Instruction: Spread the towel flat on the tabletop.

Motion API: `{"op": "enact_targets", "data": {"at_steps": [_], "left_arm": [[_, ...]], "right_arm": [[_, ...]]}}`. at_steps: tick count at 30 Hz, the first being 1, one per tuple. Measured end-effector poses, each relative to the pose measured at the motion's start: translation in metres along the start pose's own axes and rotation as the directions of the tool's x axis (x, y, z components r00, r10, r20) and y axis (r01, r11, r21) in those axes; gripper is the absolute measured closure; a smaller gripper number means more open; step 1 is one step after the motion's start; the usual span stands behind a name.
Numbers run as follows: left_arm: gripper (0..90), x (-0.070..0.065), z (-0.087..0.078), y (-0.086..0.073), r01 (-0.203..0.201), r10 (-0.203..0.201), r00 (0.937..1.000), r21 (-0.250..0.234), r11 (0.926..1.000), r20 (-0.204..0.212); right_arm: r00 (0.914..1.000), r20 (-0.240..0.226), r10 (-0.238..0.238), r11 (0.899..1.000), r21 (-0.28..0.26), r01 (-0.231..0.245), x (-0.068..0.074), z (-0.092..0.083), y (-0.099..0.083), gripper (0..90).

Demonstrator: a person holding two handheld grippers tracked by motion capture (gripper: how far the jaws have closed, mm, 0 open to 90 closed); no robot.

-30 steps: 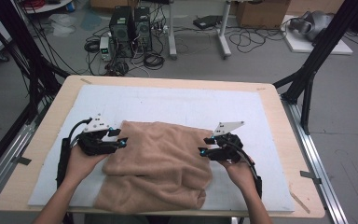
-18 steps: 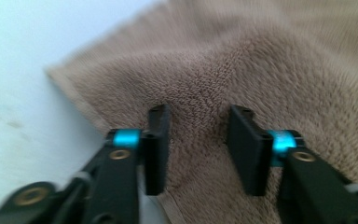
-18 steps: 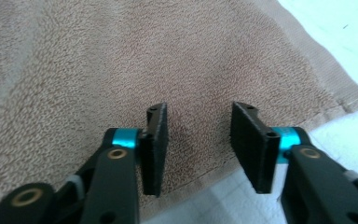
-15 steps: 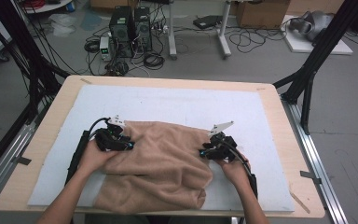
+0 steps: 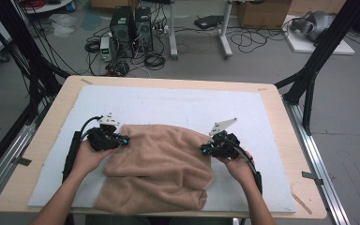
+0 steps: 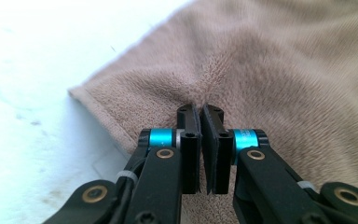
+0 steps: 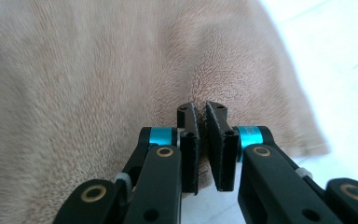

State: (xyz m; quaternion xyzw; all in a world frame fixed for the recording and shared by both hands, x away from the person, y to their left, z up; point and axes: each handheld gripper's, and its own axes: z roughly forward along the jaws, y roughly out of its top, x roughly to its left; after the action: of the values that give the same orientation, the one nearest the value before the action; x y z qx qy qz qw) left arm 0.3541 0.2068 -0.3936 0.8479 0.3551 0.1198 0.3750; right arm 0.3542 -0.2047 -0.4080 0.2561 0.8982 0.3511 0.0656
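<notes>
A tan towel (image 5: 159, 166) lies rumpled on the near half of the bench (image 5: 42, 154), partly folded over itself. The left gripper (image 5: 122, 139) at its left edge and the right gripper (image 5: 206, 149) at its right edge have just been closing, and each now pinches a ridge of the pile between nearly meeting jaws. The grasping step looks done; next comes lifting both edges together, evenly, to spread or fold the cloth.
</notes>
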Motion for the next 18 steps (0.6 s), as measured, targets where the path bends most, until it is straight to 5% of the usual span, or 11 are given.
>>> {"op": "enact_targets", "data": {"at_steps": [4,7,9,11,12,14,16,18], "left_arm": [[89.5,0.009,-0.010,0.023,0.026,-0.034,0.9965,-0.097,0.9950,-0.077],[89.6,0.019,-0.017,0.054,0.015,-0.042,0.9870,-0.172,0.9850,-0.155],[89.6,0.028,-0.026,0.083,0.007,-0.058,0.9750,-0.233,0.9725,-0.214],[89.5,0.032,-0.028,0.094,0.012,-0.071,0.9707,-0.248,0.9688,-0.230],[88.9,0.033,-0.024,0.096,0.016,-0.073,0.9710,-0.241,0.9704,-0.228],[79.2,0.033,-0.006,0.089,0.039,-0.069,0.9835,-0.177,0.9834,-0.167],[71.9,0.030,0.017,0.075,0.020,-0.029,0.9943,-0.094,0.9953,-0.102],[68.5,0.025,0.039,0.061,-0.009,0.006,0.9956,-0.036,0.9993,-0.094]], "right_arm": [[0.9994,0.033,-0.007,1.000,-0.023,0.008,-0.017,-0.015,0.024,84.0],[0.9948,0.102,-0.003,0.998,-0.064,0.010,-0.040,-0.032,0.053,84.3],[0.9869,0.162,0.004,0.994,-0.111,0.014,-0.052,-0.047,0.078,84.3],[0.9801,0.198,0.002,0.988,-0.149,0.028,-0.060,-0.056,0.096,83.8],[0.9770,0.213,-0.004,0.989,-0.140,0.035,-0.063,-0.056,0.100,80.7],[0.9651,0.260,0.028,0.997,-0.077,-0.008,-0.073,-0.043,0.099,62.1],[0.9644,0.245,0.098,0.995,-0.024,-0.095,-0.081,-0.029,0.086,52.2],[0.9712,0.212,0.108,0.994,-0.002,-0.110,-0.079,-0.019,0.071,52.9]]}}
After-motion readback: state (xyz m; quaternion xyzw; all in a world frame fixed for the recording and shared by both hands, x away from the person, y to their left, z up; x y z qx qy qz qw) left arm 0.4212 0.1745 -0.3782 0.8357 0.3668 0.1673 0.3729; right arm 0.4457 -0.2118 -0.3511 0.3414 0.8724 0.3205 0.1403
